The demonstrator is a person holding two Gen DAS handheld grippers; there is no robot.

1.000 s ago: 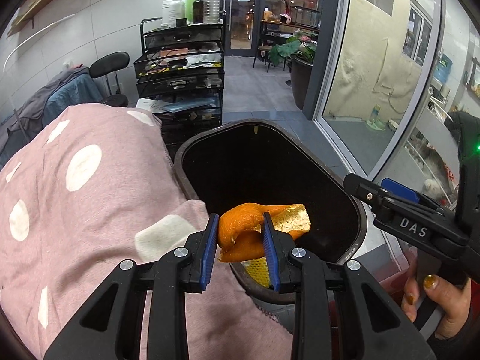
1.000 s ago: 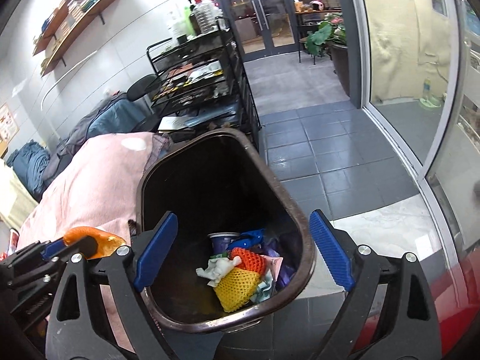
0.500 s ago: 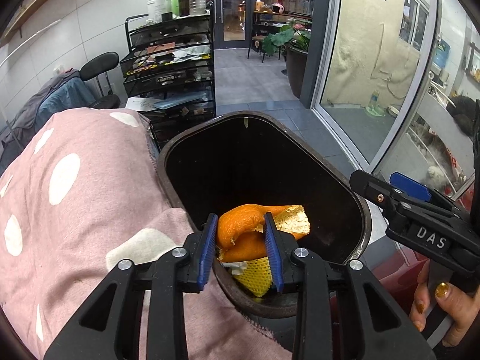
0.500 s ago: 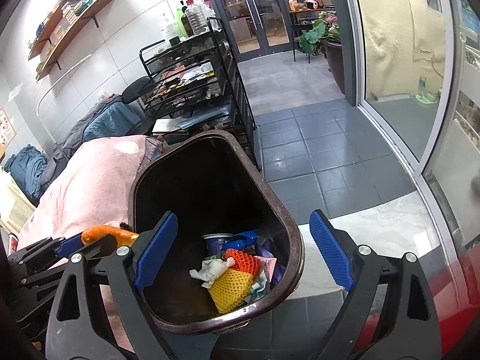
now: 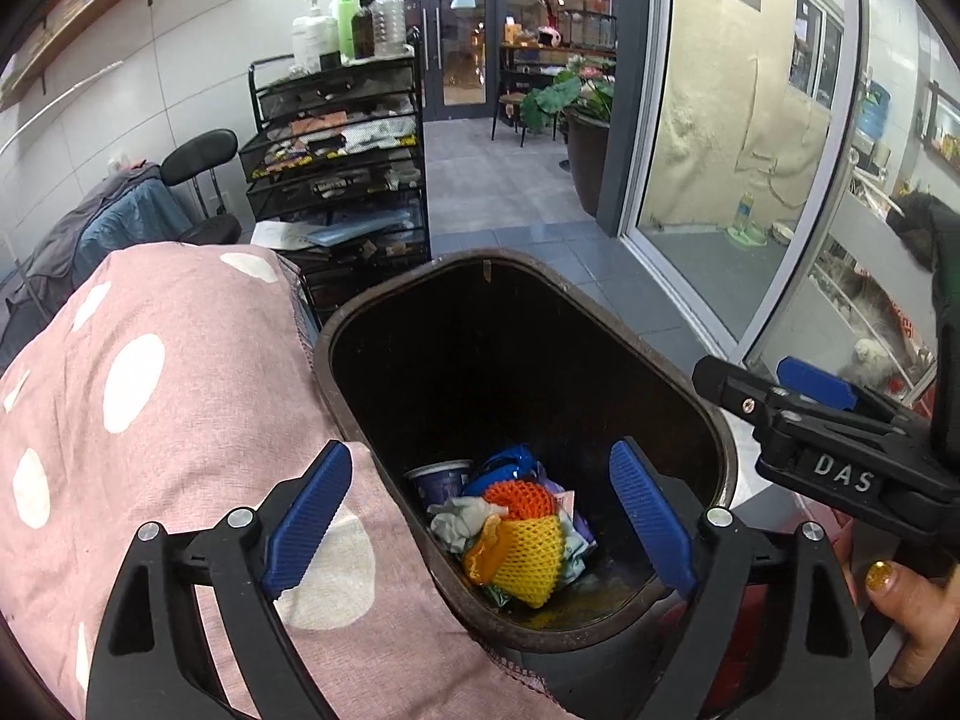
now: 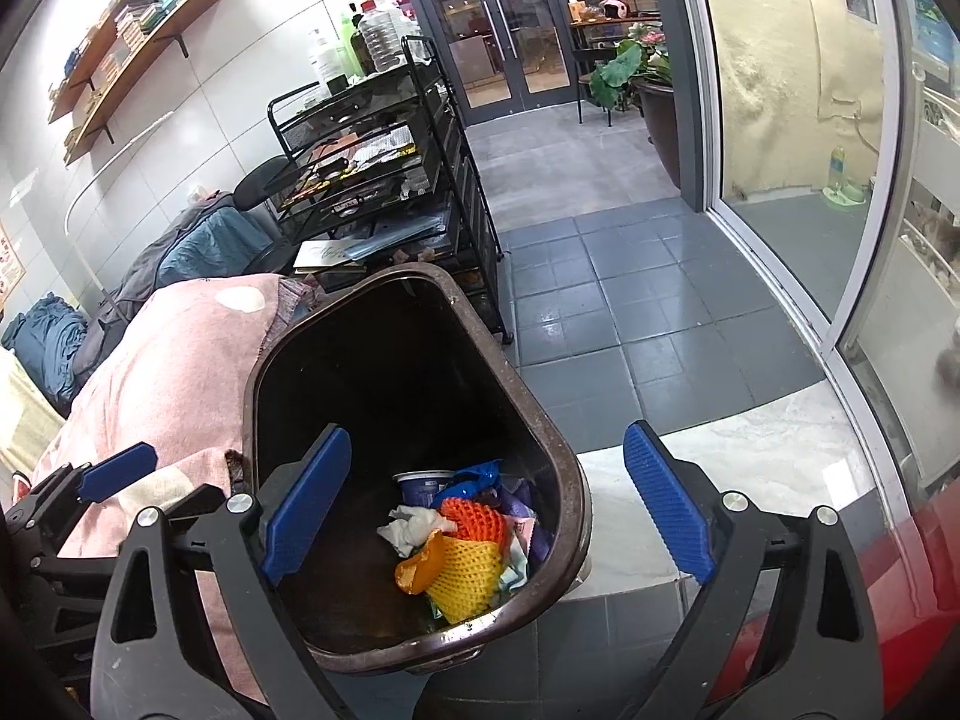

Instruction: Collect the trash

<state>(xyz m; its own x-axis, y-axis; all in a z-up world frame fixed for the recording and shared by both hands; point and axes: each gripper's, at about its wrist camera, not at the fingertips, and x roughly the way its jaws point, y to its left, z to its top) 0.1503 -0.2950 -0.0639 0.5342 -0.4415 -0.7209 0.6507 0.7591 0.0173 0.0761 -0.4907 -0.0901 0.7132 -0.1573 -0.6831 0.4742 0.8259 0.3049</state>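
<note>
Orange peel released into bin; both grippers empty.

1 dark brown trash bin (image 5: 723,468) stands beside 1 pink polka-dot cloth (image 5: 150,396). The left gripper (image 5: 480,516) hangs over the bin's near rim, its jaws having just been opening, now spread wide with nothing between them. The right gripper (image 6: 486,516) is likewise spread wide and empty above the bin. The orange peel (image 6: 420,564), clamped in the left gripper in both earlier frames, now lies loose on the bin floor against 1 yellow foam fruit net (image 5: 528,558). Also in the bin: 1 orange foam net (image 5: 522,495), 1 crumpled white tissue (image 6: 411,525), 1 blue-and-white cup (image 5: 441,474) and 1 blue wrapper (image 5: 504,465); further scraps beneath cannot be counted. 1 black mesh drawer cart (image 5: 342,180) stands behind, carrying 4 bottles (image 5: 345,18).
</note>
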